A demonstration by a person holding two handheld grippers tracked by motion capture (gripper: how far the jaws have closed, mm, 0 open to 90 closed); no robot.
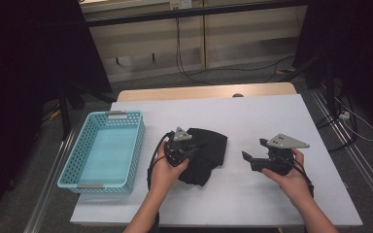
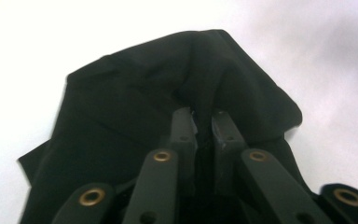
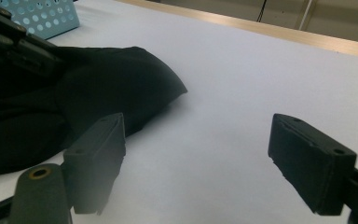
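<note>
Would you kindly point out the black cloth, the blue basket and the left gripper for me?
black cloth (image 1: 209, 145): high view, on its flat right half.
blue basket (image 1: 136, 145): high view, on its right wall.
left gripper (image 2: 204, 122): left gripper view, between its fingertips pinching a cloth fold.

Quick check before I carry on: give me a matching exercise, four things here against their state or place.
Things:
1. left hand-held gripper
2. right hand-held gripper
3. black cloth
4. turquoise basket

States or places:
A. at the table's left side, nothing in it
B. jaws wide apart over bare table
C. bunched at the table's middle
D. jaws pinched on a fold of fabric

Pairs: 1-D, 2-B, 3-C, 4-A
</note>
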